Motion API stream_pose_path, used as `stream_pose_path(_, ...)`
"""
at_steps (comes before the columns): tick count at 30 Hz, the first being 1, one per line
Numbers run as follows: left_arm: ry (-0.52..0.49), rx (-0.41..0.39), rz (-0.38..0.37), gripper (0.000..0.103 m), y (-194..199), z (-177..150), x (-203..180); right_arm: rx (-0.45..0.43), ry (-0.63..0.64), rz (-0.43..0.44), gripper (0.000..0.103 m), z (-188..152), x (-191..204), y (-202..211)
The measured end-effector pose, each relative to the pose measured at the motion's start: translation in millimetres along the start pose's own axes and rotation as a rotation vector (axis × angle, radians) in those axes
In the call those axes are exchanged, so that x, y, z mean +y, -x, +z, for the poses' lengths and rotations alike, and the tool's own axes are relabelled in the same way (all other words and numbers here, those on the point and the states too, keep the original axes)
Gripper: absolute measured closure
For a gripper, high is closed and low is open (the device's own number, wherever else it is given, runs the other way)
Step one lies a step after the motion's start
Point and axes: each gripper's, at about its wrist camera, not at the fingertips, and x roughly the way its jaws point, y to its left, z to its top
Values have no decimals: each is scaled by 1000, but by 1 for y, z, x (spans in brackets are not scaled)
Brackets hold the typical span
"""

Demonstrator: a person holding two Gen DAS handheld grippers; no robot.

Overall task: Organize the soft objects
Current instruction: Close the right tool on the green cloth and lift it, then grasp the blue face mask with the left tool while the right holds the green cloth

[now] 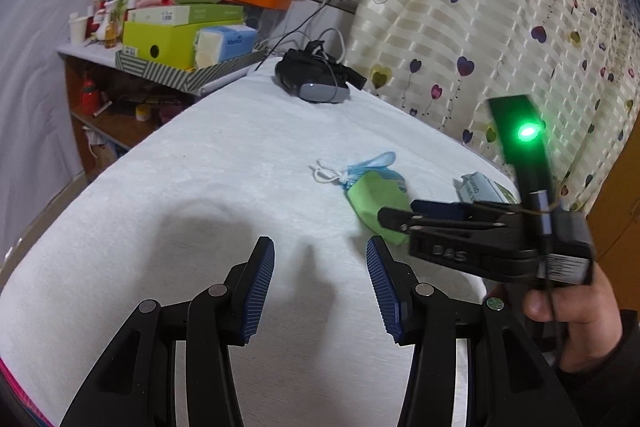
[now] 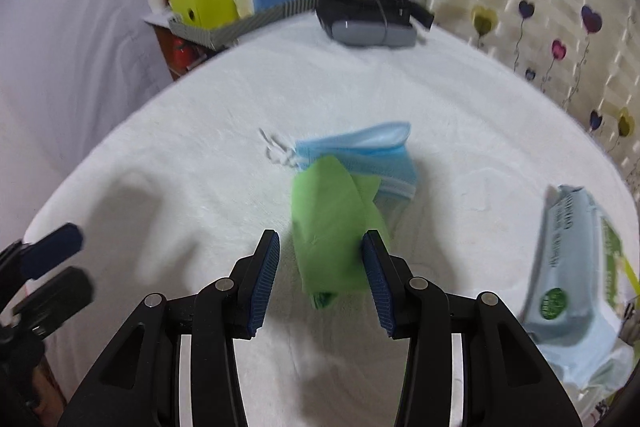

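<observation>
**Green cloth lies straight ahead of the right tool, long axis running away from it**

The folded green cloth (image 2: 334,227) lies on the white-covered counter (image 2: 160,167), and everything here is placed from it. Its far end is tucked against a blue face mask (image 2: 372,155), whose white ear loops trail off to the cloth's left. A pack of wipes (image 2: 576,267) sits well to the cloth's right, near the counter's edge. A dark headset (image 1: 316,79) rests far beyond the cloth, towards the cluttered shelf.

The right tool (image 2: 320,275) stands part open and holds nothing. Its two blue pads straddle the near end of the cloth in the wrist view, the right pad close against the cloth's edge; whether it touches cannot be told through the blur. The cloth's long axis runs almost directly away from this tool, leaning slightly left, so the pads would close across its short width, which I judge to be the easier grip.

The left tool (image 1: 320,291) is also part open and empty, with only bare counter between its pads. The cloth lies ahead and to its right, with the right tool between them. The right hand (image 1: 572,311) is plainly nearer, so I judge the pick-up falls to it.
</observation>
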Motion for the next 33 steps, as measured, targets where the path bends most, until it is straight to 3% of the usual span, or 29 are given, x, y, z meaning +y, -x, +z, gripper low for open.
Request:
stream_pose_path(6,-7,8,19,56,-3,3,2,64,-59,-22,59,-2,-7,-21)
stream_pose_path(8,-11,8,23,56,-3,3,1,58,-83,-13,78,-2,-12,-21)
stream_pose_path(9,-15,8,25,56,-3,4,-1,55,-88,-1,93,-3,-14,-19)
stream_pose_path(22,-117,1,34,56,-4,16,-29,-96,-111,54,94,-30,-27,62)
stream_pose_path(33,-316,28,-10,56,-41,40,-73,-191,-148,69,94,-44,-49,108)
